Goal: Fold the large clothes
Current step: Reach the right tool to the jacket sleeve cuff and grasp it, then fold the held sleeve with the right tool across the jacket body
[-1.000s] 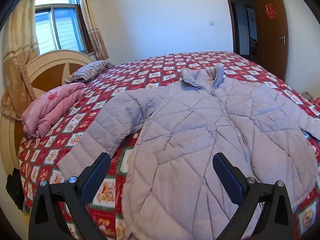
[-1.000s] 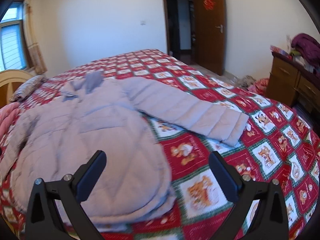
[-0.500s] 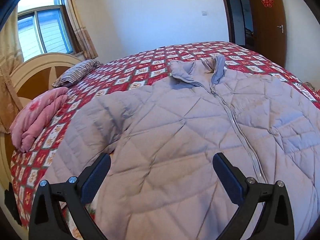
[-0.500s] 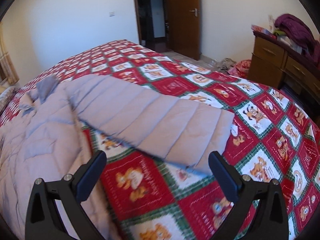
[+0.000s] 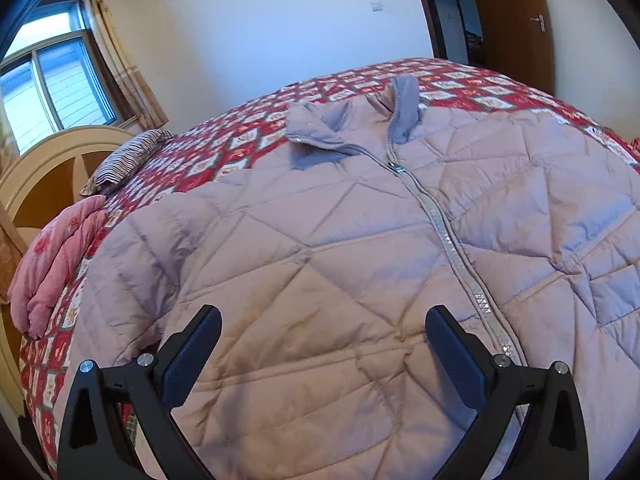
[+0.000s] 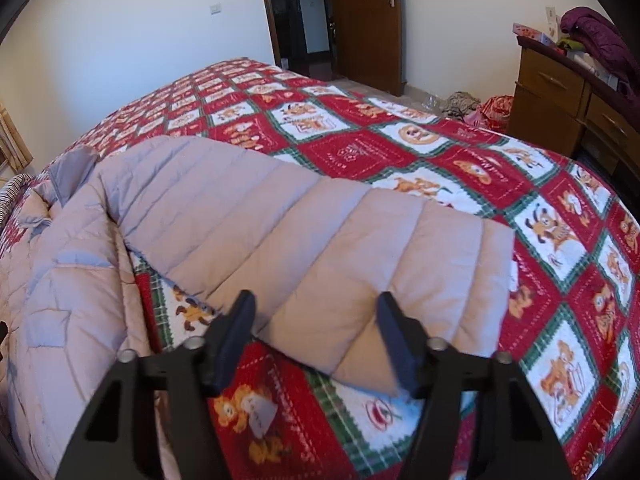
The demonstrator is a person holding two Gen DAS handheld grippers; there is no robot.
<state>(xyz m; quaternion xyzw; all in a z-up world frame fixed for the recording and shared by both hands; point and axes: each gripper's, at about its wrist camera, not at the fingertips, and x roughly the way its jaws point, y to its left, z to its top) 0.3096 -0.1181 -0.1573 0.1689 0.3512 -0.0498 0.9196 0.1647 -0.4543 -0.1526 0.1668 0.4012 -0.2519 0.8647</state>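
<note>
A large pale lilac quilted jacket [image 5: 360, 240] lies face up on the bed, zipped, with its collar [image 5: 360, 128] at the far end. My left gripper [image 5: 320, 344] is open and empty, low over the jacket's front left of the zipper [image 5: 452, 248]. In the right wrist view the jacket's sleeve [image 6: 320, 240] stretches out across the bedspread. My right gripper [image 6: 316, 320] is partly closed, its jaws on either side of the sleeve's near edge close to the cuff, not clamped on it.
The bed has a red and white patterned bedspread [image 6: 440, 152]. A pink folded quilt [image 5: 52, 264] and a striped pillow [image 5: 128, 160] lie by the headboard [image 5: 52, 168]. A wooden dresser [image 6: 560, 96] with clothes stands right. A door [image 6: 368, 20] is beyond.
Both grippers moved forward and down. The left came in close over the jacket's front. The right reached the sleeve's cuff end and its jaws narrowed around the edge.
</note>
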